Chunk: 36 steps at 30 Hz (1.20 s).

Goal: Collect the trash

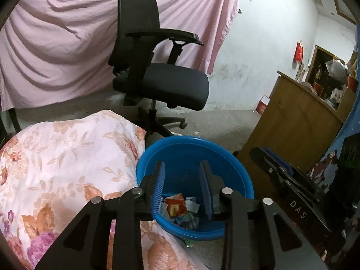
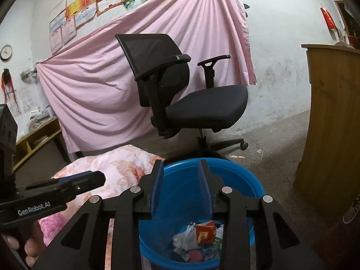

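A blue plastic bin (image 1: 227,157) stands on the floor beside the bed; it also shows in the right wrist view (image 2: 238,175). Inside lies trash: a red and orange carton (image 1: 176,207) (image 2: 205,231), crumpled white paper (image 2: 183,239) and wrappers. My left gripper (image 1: 182,168) is open and empty above the bin's near side. My right gripper (image 2: 181,168) is open and empty above the bin. The right gripper shows at the right of the left wrist view (image 1: 290,180). The left gripper shows at the left of the right wrist view (image 2: 74,184).
A floral quilt (image 1: 67,168) covers the bed left of the bin. A black office chair (image 1: 162,85) stands behind the bin before a pink sheet (image 1: 56,45). A wooden cabinet (image 1: 290,126) stands at the right. Bare concrete floor (image 2: 274,139) lies between chair and cabinet.
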Each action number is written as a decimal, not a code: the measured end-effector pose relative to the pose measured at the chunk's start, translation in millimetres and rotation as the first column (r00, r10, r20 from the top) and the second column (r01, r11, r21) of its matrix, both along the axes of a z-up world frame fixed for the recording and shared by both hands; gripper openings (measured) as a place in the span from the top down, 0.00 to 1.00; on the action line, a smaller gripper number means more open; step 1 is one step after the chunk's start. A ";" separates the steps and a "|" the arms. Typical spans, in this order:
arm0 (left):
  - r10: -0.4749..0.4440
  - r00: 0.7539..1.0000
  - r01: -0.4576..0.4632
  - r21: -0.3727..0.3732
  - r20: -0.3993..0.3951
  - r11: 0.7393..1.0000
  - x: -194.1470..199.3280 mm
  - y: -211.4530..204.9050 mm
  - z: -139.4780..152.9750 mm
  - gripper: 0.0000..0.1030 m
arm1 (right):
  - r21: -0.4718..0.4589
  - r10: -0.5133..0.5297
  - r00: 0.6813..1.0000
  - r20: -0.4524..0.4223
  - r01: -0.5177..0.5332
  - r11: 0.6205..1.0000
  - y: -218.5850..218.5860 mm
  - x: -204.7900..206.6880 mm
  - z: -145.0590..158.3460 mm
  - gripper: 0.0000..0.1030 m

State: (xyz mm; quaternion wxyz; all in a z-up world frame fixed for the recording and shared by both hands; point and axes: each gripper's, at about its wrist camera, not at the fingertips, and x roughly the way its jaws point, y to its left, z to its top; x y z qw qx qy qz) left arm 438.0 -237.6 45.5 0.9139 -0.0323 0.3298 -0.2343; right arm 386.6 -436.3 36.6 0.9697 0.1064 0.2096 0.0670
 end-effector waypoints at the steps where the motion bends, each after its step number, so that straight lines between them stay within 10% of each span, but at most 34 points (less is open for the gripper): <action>1: 0.007 1.000 -0.007 0.001 0.006 1.000 -1.4 3.1 2.4 0.73 | -0.001 0.000 1.000 0.003 0.000 1.000 0.8 -0.4 0.5 0.70; 16: 0.085 0.991 -0.086 0.014 0.103 0.996 -27.3 38.3 30.0 0.59 | -0.016 -0.010 0.998 0.066 0.011 1.000 11.6 -10.3 16.2 0.57; 23: 0.156 0.978 -0.160 0.018 0.141 0.987 -35.1 58.8 37.0 0.11 | -0.015 -0.020 0.996 0.084 0.021 1.000 16.6 -13.0 20.1 0.28; 36: 0.261 0.944 -0.259 -0.037 0.200 0.965 -58.6 97.3 37.2 0.06 | -0.030 -0.042 0.988 0.146 0.047 0.998 27.9 -37.1 27.7 0.00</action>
